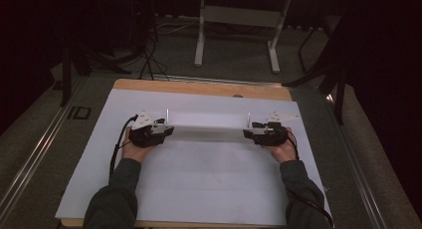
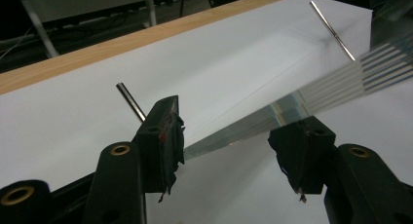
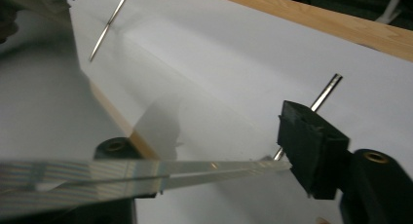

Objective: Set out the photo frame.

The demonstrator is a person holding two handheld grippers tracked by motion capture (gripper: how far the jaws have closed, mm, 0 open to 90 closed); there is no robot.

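On the white sheet [image 1: 199, 189] covering the counter [image 1: 199, 87] lies one clear plastic plate [image 1: 208, 133], with two thin metal pins [image 1: 167, 115] standing at its ends. From above, the left hand-held gripper [image 1: 166, 131] and right hand-held gripper [image 1: 247, 133] each sit at one end. Close up, the gripper views show stacked clear layers at the plate's edge [image 2: 253, 124]. Both pairs of jaws stand wide, the plate between them.

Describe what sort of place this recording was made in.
Probably a lab or workshop recording bay: a wooden table covered by a white sheet, dark curtained surroundings, a white metal frame stand on grey floor, trailing cables.
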